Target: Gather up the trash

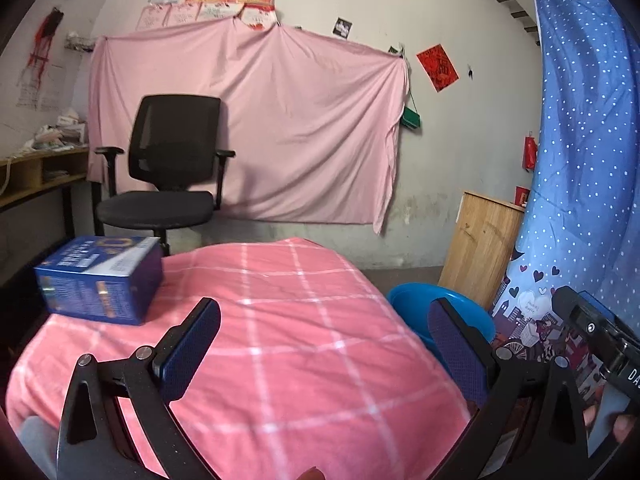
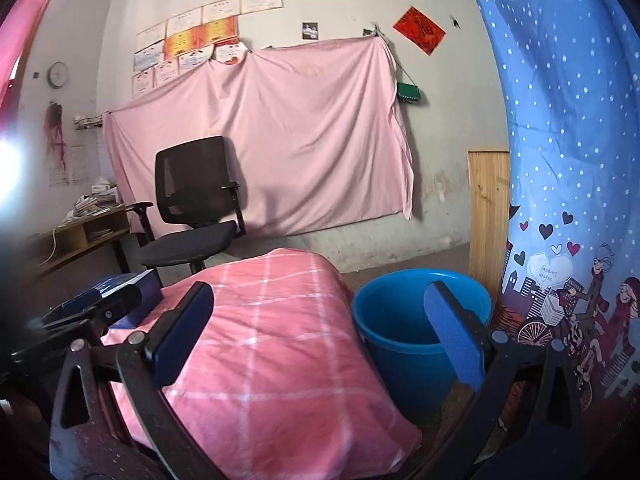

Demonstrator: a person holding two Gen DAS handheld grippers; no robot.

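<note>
2 claws, left claw (image 1: pixel 324 340) and right claw (image 2: pixel 320 332), gape empty over pink cloth (image 1: pixel 280 320).

My left gripper (image 1: pixel 324 344) hangs spread wide over the pink checked cloth (image 1: pixel 280 320); blue box (image 1: pixel 100 280) beyond my left finger, blue bucket (image 1: pixel 416 300) behind my right finger.

Box (image 1: pixel 100 280) on table (image 1: pixel 280 360), at ten o'clock. Bucket (image 2: pixel 404 340) on floor beside table, three o'clock. Chair (image 1: pixel 168 172) behind table, eleven o'clock, sheet (image 1: pixel 280 128) on wall behind.
</note>
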